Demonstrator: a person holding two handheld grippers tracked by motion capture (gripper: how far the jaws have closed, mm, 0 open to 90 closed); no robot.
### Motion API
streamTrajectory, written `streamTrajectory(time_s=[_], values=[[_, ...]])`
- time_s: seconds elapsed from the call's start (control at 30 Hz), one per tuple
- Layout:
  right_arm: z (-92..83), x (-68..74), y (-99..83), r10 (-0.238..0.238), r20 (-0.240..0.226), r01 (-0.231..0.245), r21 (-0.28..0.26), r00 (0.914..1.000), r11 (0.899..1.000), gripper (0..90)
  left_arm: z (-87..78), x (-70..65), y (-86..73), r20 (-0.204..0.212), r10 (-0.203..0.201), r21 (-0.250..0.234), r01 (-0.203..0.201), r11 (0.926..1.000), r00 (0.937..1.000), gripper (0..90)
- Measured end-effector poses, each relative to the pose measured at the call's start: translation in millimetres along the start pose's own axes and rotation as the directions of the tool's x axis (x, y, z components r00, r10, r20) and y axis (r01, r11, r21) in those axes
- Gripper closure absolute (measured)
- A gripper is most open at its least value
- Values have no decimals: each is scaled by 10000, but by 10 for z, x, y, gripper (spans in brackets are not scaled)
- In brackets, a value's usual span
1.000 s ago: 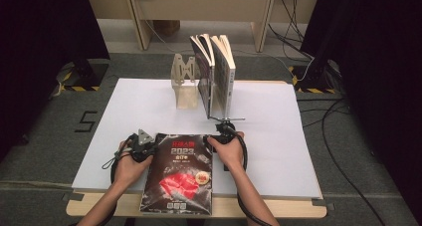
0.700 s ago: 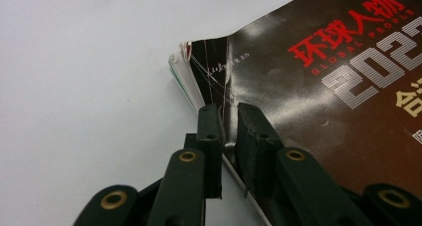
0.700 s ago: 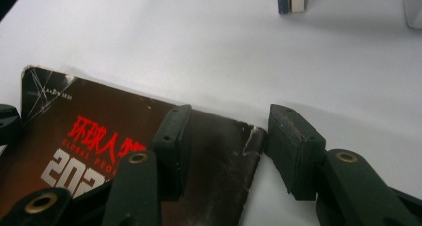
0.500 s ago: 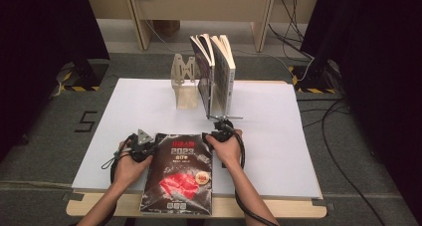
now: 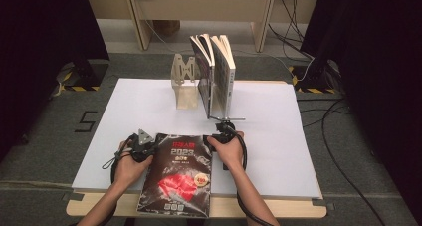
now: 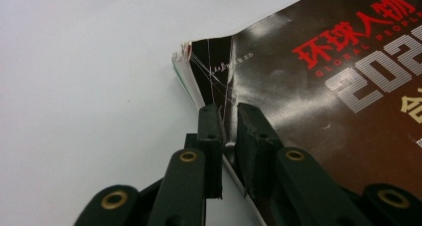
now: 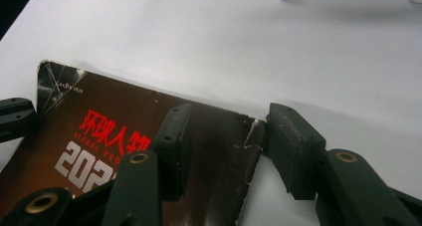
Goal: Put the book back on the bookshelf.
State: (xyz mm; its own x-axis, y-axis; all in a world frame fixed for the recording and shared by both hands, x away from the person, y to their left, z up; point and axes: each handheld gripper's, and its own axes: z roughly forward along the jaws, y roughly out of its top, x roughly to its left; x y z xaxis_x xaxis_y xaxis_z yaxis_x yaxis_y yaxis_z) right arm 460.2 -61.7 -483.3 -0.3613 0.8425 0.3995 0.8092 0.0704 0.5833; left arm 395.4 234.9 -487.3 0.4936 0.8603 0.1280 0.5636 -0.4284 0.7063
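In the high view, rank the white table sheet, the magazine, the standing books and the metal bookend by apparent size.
1. white table sheet
2. magazine, though it lies nearest the camera
3. standing books
4. metal bookend

Magazine (image 5: 176, 173) lies before bookend (image 5: 185, 84); books (image 5: 215, 74) right.

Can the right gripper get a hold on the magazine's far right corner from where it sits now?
Probably yes: the right gripper has just been opening, its jaws stand apart astride the magazine corner, with bare table beyond.
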Motion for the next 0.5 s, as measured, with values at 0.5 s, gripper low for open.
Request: streamTrajectory(time_s=[0.5], values=[[-79, 29, -41, 347, -207, -343, 179, 9992, 9993, 537, 5, -8, 10, -49, -9, 44, 9, 10000, 10000, 805]])
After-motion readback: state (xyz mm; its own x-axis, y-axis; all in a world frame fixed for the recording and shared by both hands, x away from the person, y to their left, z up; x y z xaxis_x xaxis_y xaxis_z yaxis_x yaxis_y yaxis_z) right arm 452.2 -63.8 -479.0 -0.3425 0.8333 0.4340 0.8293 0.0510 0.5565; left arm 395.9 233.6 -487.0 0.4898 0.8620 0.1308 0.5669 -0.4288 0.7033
